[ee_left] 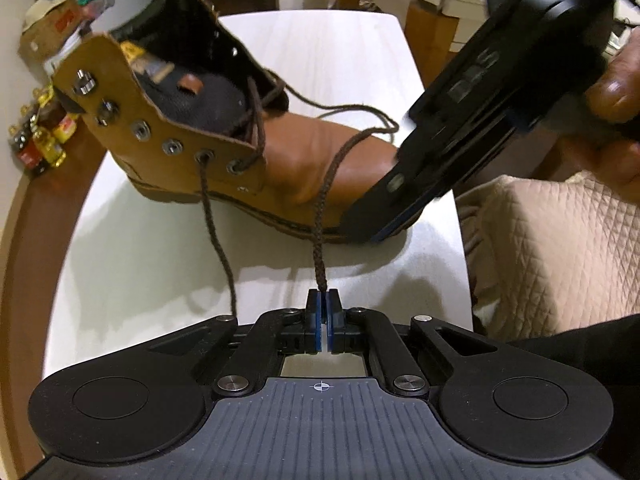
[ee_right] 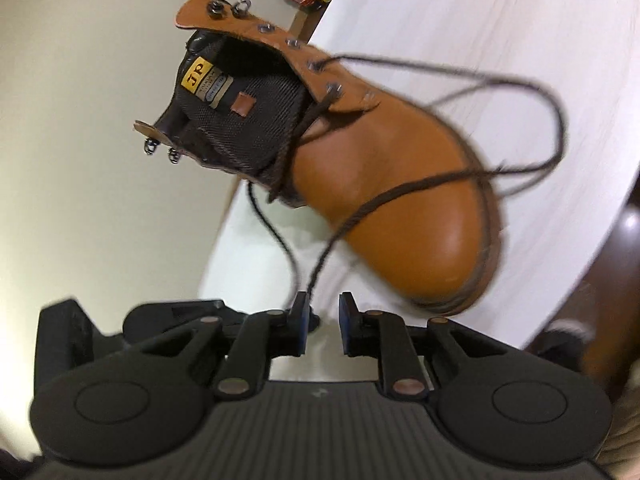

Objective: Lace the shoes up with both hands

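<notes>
A tan leather boot (ee_left: 312,160) lies on the white table (ee_left: 160,240), toe to the right and tongue open. My left gripper (ee_left: 324,298) is shut on a dark brown lace (ee_left: 320,240) that runs taut over the toe. A second lace strand (ee_left: 218,232) drops from a lower eyelet to the table. My right gripper (ee_left: 380,220), held by a hand (ee_left: 616,120), reaches in beside the toe. In the right wrist view the right gripper (ee_right: 323,312) is open above the boot (ee_right: 400,184). The lace (ee_right: 360,208) passes just by its left finger (ee_right: 300,320).
Small bottles (ee_left: 40,136) stand off the table's left side. A quilted beige cushion (ee_left: 560,240) is right of the table. Slack lace loops (ee_right: 556,112) trail over the table (ee_right: 480,20) beyond the boot.
</notes>
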`<action>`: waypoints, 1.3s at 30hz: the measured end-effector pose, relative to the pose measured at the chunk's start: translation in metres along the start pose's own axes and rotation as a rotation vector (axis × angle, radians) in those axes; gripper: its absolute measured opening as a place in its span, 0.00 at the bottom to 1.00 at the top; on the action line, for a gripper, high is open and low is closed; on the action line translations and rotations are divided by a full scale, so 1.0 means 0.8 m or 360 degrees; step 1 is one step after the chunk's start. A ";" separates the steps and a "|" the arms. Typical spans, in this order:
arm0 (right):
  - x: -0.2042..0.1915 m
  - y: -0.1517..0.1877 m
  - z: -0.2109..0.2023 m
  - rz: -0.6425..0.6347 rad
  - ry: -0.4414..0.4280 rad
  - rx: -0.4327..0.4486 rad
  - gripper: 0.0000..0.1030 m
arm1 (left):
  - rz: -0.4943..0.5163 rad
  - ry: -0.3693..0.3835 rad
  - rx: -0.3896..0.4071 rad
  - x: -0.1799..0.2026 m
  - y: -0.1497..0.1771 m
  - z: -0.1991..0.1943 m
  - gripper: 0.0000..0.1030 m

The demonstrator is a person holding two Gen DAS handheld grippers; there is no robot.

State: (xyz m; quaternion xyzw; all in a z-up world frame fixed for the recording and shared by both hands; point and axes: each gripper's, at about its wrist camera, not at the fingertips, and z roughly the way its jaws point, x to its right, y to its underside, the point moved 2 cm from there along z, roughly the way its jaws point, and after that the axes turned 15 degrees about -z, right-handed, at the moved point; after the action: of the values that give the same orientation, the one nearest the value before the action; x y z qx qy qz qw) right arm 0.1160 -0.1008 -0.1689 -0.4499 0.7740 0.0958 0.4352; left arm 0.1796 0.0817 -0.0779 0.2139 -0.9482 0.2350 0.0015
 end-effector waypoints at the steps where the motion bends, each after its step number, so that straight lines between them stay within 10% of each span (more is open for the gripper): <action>1: 0.000 0.001 0.004 0.0014 -0.0023 -0.0001 0.19 | 0.0011 0.0002 0.0002 0.000 0.000 -0.004 0.02; 13: -0.009 0.005 0.020 0.0094 -0.0102 0.0031 0.03 | -0.0038 -0.0022 0.0071 -0.006 -0.011 -0.016 0.03; 23: -0.018 -0.059 -0.043 0.0304 -0.0174 0.0557 0.03 | -0.0270 -0.0132 0.0242 -0.043 -0.037 -0.043 0.07; 39: -0.013 -0.077 0.016 0.0322 -0.0203 0.0435 0.03 | -0.0225 -0.0211 0.0305 -0.047 -0.052 -0.040 0.10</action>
State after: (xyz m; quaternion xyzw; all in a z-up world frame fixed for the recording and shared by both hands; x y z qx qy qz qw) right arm 0.1736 -0.1232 -0.1539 -0.2995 0.7919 0.0613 0.5287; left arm 0.2274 0.0783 -0.0346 0.2943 -0.9020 0.3091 -0.0650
